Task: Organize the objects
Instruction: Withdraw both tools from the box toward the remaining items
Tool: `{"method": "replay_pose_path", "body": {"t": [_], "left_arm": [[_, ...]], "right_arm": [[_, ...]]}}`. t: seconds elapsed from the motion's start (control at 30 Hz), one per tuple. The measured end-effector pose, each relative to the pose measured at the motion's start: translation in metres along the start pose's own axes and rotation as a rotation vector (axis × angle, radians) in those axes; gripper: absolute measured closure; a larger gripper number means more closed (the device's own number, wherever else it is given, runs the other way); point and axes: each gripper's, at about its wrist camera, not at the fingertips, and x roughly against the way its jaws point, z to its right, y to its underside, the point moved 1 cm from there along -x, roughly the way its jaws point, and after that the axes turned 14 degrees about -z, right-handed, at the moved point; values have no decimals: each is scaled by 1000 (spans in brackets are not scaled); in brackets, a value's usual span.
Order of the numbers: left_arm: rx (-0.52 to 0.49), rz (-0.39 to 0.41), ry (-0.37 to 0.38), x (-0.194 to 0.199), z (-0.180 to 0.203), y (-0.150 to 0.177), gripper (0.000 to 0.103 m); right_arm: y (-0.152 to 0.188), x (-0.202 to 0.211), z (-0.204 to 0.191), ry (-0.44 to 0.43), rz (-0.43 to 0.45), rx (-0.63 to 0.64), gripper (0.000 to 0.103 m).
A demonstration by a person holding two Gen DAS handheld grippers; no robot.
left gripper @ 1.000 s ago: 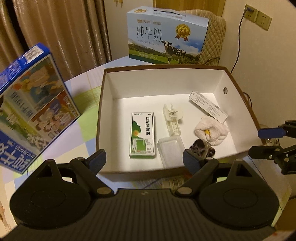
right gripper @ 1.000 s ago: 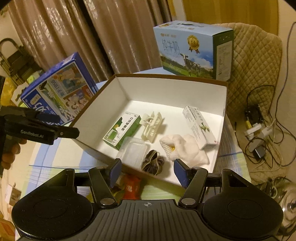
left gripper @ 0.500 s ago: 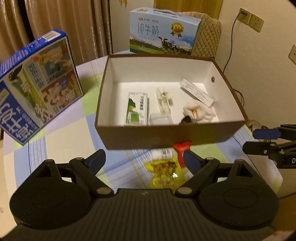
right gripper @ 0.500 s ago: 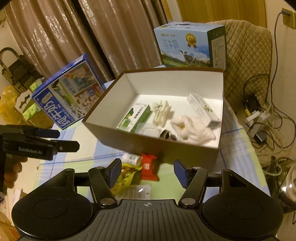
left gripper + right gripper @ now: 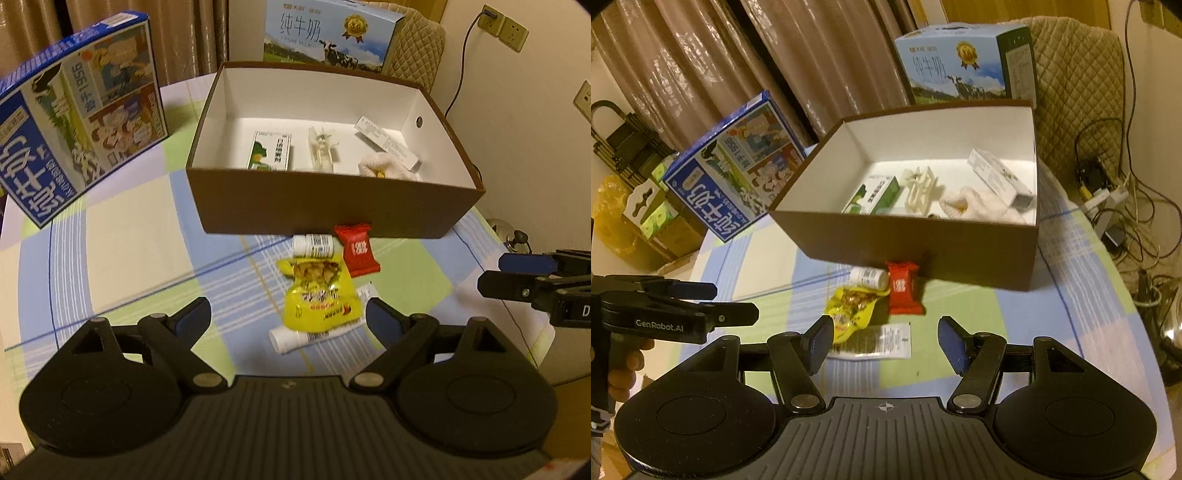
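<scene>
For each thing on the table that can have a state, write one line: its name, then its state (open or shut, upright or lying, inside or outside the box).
Brown box: open-topped, no lid on.
Green carton: lying flat inside the box.
Red packet: outside, on the cloth by the box's front wall.
Yellow pouch: lying flat, outside.
White bottle: on its side, outside.
Left claw: open, empty.
Right claw: open, empty.

Left gripper (image 5: 288,319) is hovering agape over the yellow pouch (image 5: 319,301); brown box (image 5: 332,212) is sitting farther ahead
</scene>
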Motion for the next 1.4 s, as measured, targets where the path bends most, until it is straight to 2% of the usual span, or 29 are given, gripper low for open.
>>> {"method": "replay_pose_path", "body": {"t": [0.43,0.87,1.13,1.4], "left_arm": [[18,-26,-5,-5,0,25,14],[74,-97,18,-28,-6,49,14],[75,-110,24,-36,0,47,14],[71,-116,40,-47,4,34,10]], "right_arm": [[21,-14,-5,-20,-53,-24,43],[40,-30,2,2,-104,-68,43],[44,-40,2,35,-121,-65,43],[44,-42,20,52,-118,-116,43]]}}
